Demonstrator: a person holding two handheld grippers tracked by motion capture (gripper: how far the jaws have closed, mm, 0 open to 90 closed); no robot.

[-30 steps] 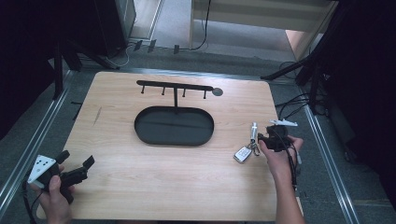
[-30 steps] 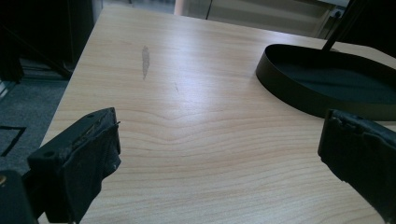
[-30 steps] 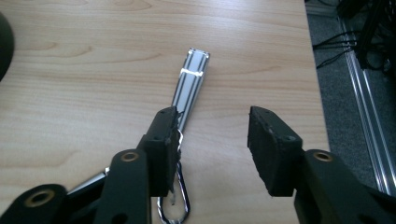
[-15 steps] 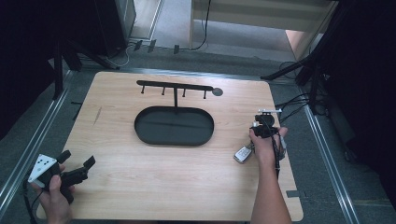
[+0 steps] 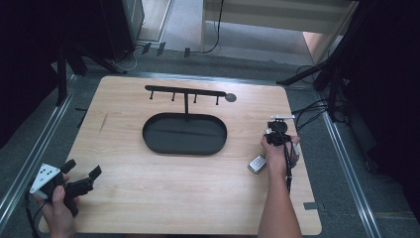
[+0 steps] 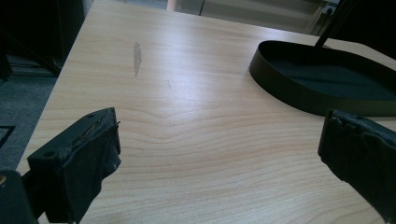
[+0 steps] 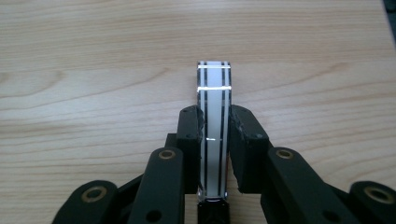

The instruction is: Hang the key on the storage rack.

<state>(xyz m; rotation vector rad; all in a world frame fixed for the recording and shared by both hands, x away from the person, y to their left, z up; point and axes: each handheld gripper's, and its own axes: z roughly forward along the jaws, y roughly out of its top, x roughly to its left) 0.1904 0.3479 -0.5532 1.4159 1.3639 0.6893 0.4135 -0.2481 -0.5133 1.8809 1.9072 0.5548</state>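
Observation:
A white strap with black stripes (image 7: 213, 93) stands upright between the jaws of my right gripper (image 7: 214, 128), which is shut on it. In the high view that gripper (image 5: 278, 125) is near the table's right edge, with the strap's end (image 5: 282, 117) poking out past it. A silver key fob (image 5: 256, 164) lies just left of the hand. My left gripper (image 5: 83, 168) rests at the table's near left corner, open, its jaws far apart over bare wood (image 6: 219, 140).
A black oval tray (image 5: 148, 134) sits mid-table, its wall (image 6: 299, 100) ahead and to the right of the left gripper. A black rack with several hooks (image 5: 185, 94) stands on a post rising from the tray's far side. Cables (image 5: 309, 111) trail off the right edge.
The right hand has shifted a little to the left and away from the person, carrying the strap. The key fob has moved only slightly. The left gripper has stayed still.

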